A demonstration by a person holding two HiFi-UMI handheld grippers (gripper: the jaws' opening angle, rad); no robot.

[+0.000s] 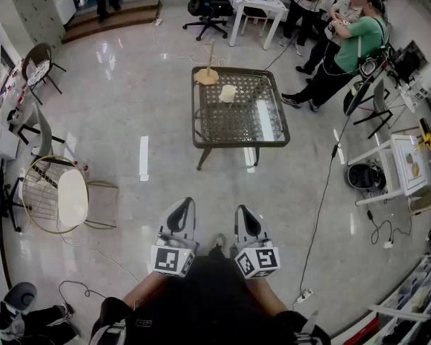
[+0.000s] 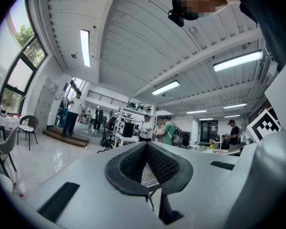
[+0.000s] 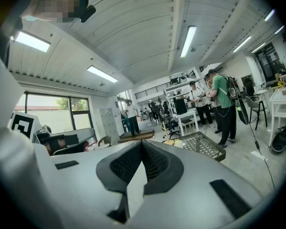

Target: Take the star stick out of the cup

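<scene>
Cup: there it is, a pale cup point(image 1: 228, 93) upright on the far half of the mesh-topped table point(image 1: 238, 143), out in the middle of the room.
Star stick: too small to make out from back here; whether it sits in the cup cannot be told.
Beside the cup: a thin upright rod point(image 1: 210, 54) on a round tan base point(image 1: 208, 77), at the table's far left corner, near the cup.
Left gripper: the left gripper point(image 1: 181, 205) is held low against the person's body, well apart from the table. Its own view shows the jaws pressed together at the tips with nothing between them.
Right gripper: the right gripper point(image 1: 244, 213) sits just beside the left one and level with it. Jaws together here too, and empty; the table shows beyond its tips, off to the right.
Floor: glossy pale floor point(image 1: 129, 106) lies between the grippers and the table.
Surroundings: a round wire chair point(image 1: 54, 192) stands at the left, and a person in green point(image 1: 355, 43) is at the far right.
</scene>
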